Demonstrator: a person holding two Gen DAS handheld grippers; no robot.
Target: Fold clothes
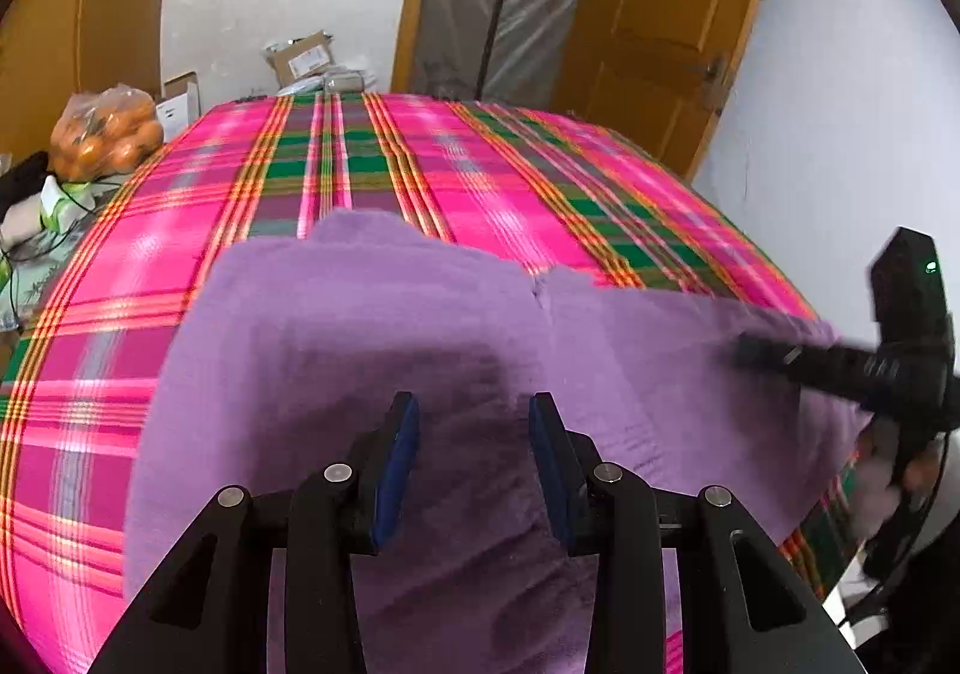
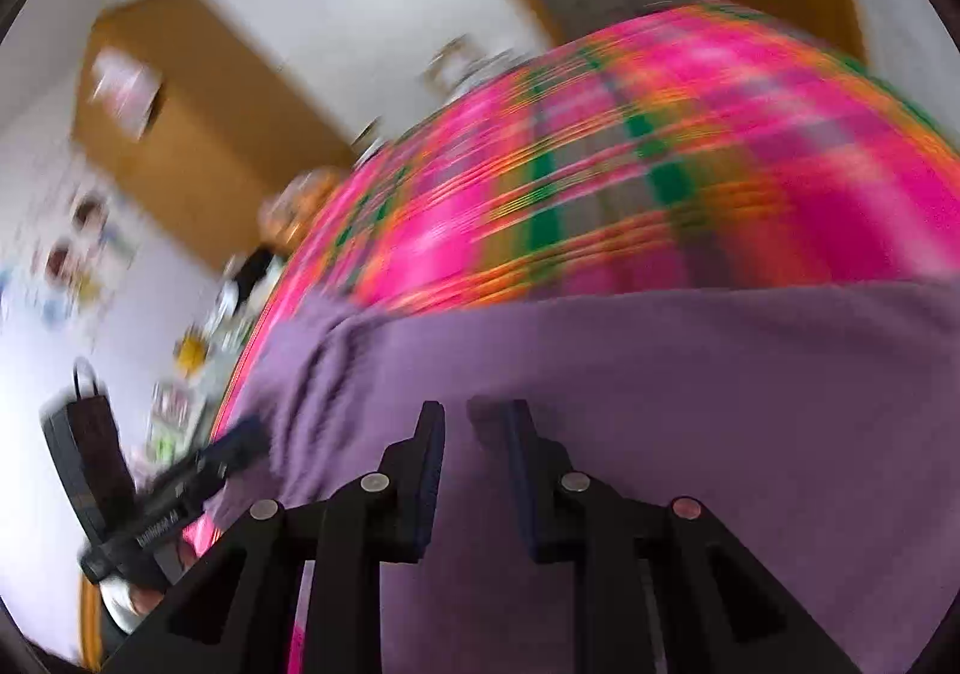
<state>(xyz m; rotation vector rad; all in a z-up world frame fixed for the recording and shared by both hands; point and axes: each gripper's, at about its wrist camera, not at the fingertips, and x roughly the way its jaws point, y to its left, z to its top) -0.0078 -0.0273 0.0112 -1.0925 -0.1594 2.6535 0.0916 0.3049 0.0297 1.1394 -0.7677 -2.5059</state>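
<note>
I see the purple garment [image 1: 372,326] spread flat on the plaid bedspread [image 1: 480,176], its far edge mid-bed, bare plaid beyond and on the left. My left gripper [image 1: 474,422] hangs over the cloth, jaws apart, nothing between. My right gripper [image 2: 474,422] sits above the garment too, jaws apart and empty; that view is blurred.

A bed with a bright pink checked cover [image 1: 480,164] with green and orange stripes holds the things. A soft purple cloth [image 1: 372,326] lies spread flat on it, near the front edge.
</note>
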